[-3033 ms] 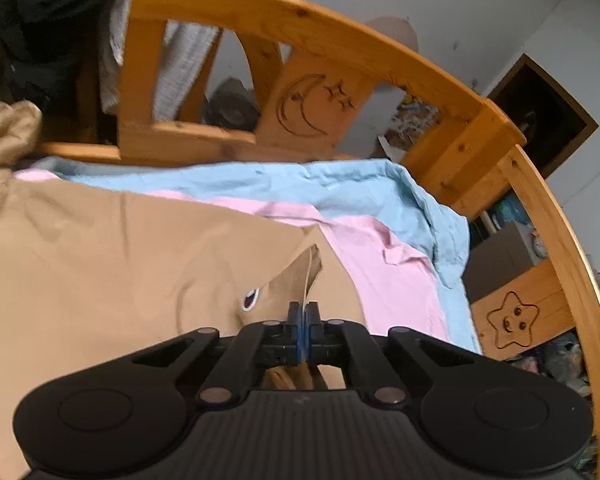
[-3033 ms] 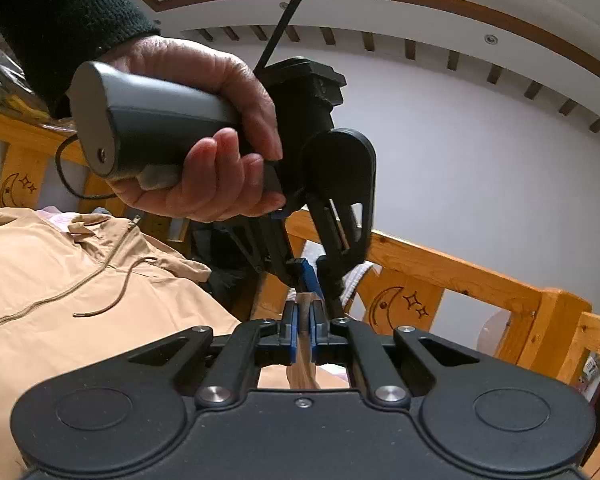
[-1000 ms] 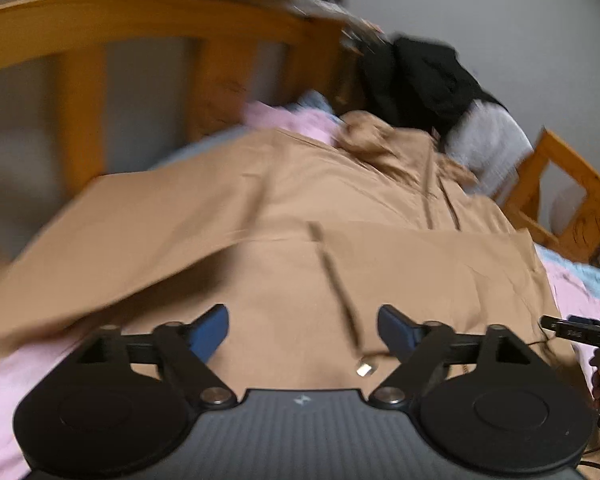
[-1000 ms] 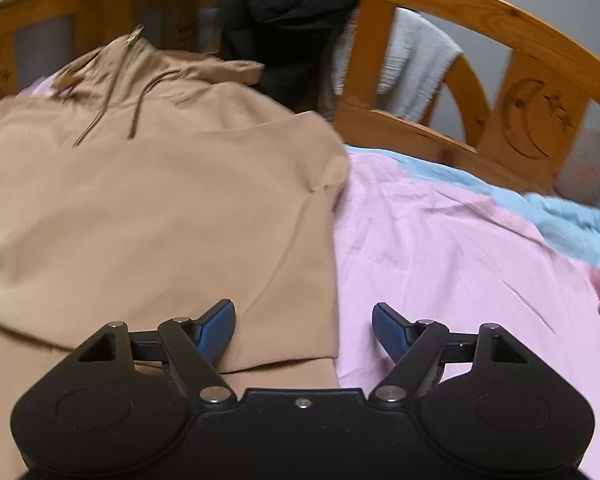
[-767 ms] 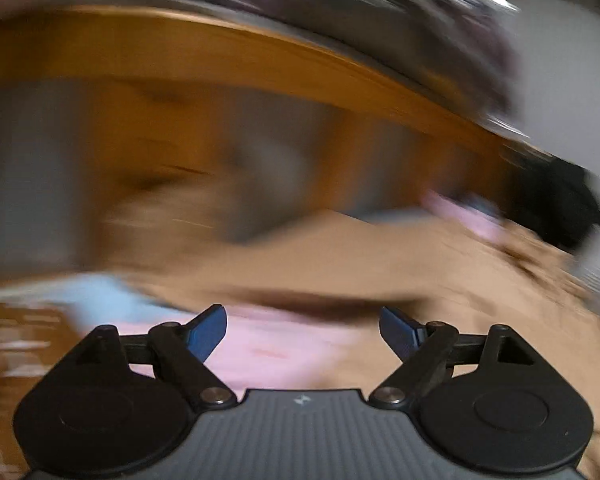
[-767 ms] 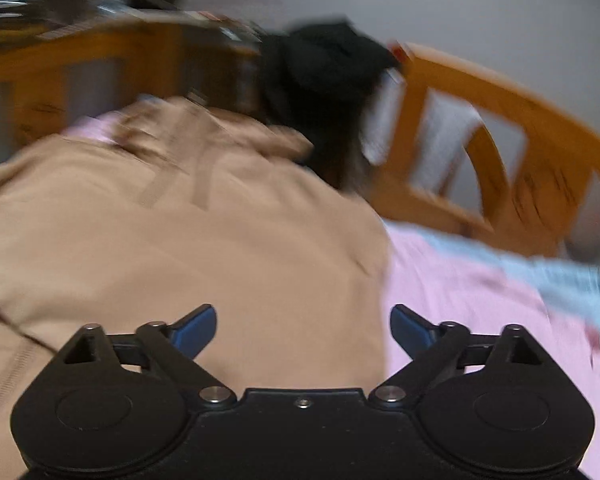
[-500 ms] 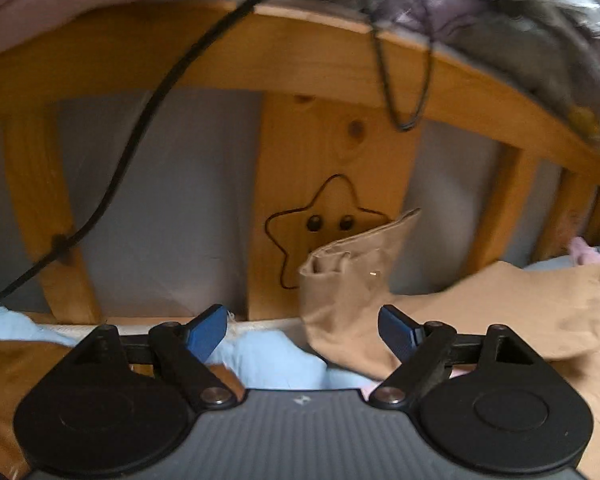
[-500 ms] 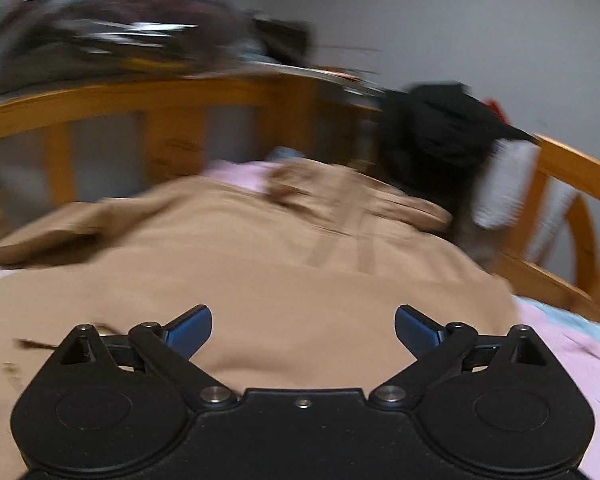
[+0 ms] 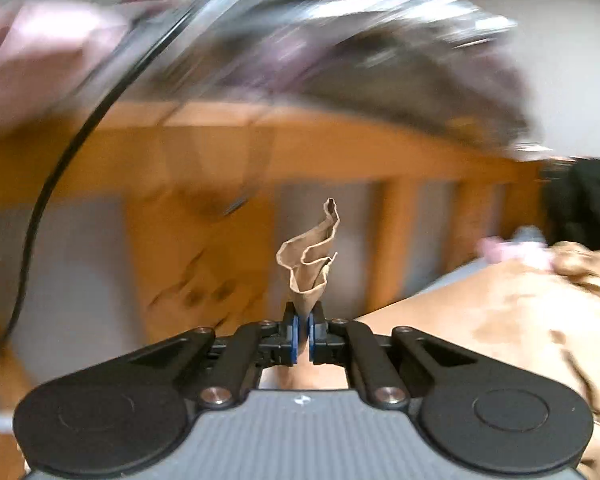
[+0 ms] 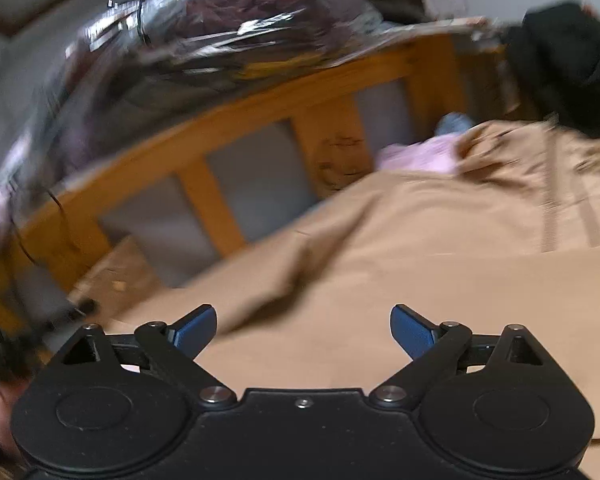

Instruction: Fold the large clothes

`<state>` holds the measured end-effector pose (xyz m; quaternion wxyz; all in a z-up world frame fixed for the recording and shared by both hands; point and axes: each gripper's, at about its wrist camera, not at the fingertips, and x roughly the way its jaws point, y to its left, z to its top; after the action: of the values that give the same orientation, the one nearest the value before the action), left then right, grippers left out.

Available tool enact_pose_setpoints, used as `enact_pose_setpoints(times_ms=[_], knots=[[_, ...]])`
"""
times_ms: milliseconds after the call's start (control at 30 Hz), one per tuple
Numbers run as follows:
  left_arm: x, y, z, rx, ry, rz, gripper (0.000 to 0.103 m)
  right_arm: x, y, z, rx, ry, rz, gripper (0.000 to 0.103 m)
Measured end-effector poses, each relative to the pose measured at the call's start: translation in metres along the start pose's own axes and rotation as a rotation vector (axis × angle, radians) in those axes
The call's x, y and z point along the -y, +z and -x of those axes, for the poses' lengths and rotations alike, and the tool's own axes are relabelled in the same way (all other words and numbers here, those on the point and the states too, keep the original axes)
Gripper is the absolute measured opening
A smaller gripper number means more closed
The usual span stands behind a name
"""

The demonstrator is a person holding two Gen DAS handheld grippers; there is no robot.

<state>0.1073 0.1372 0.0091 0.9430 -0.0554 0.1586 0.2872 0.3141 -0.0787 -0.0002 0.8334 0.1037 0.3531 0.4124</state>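
The left claw (image 9: 303, 322) is clamped tight on a crumpled corner of the tan hoodie (image 9: 309, 270), and a twist of the cloth stands up from between its blue pads (image 9: 294, 334). In the left wrist view the rest of the garment spreads away to the right, lying on the bed, with a scrap of pink cloth (image 9: 508, 249) at its far edge. Behind it runs the wooden bed rail (image 9: 320, 148), blurred, with clear plastic bags of dark things (image 9: 380, 60) heaped above it and a black cable (image 9: 60, 168) curving down on the left.

The right claw (image 10: 303, 326) has its jaws wide apart and closing, with nothing between the pads; it hangs over the flat tan body of the hoodie, which fills the near and right part of that view. The hood and its drawstrings (image 10: 548, 216) lie at the far right, next to black clothing (image 10: 568, 64) draped at the bed's corner
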Motion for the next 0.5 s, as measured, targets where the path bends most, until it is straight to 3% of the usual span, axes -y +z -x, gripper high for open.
enact_pose_setpoints(times_ms=[100,200,267,400,433,500], knots=[[0.039,0.009,0.022,0.081,-0.135,-0.127,0.004,-0.006,0.024,-0.02,-0.057,0.174,-0.131,0.094],[0.069,0.01,0.033,0.118,-0.239,-0.212,0.004,-0.011,0.045,-0.035,-0.104,0.28,-0.221,0.094],[0.088,0.006,0.049,0.14,-0.298,-0.26,0.004,-0.012,0.056,-0.044,-0.144,0.305,-0.283,0.095],[0.112,-0.006,0.054,0.166,-0.382,-0.337,0.004,-0.009,0.064,-0.053,-0.198,0.228,-0.365,0.088],[0.116,-0.009,0.056,0.164,-0.397,-0.352,0.004,-0.008,0.065,-0.053,-0.204,0.2,-0.373,0.08],[0.123,-0.013,0.062,0.149,-0.416,-0.361,0.005,-0.007,0.064,-0.051,-0.211,0.141,-0.374,0.047]])
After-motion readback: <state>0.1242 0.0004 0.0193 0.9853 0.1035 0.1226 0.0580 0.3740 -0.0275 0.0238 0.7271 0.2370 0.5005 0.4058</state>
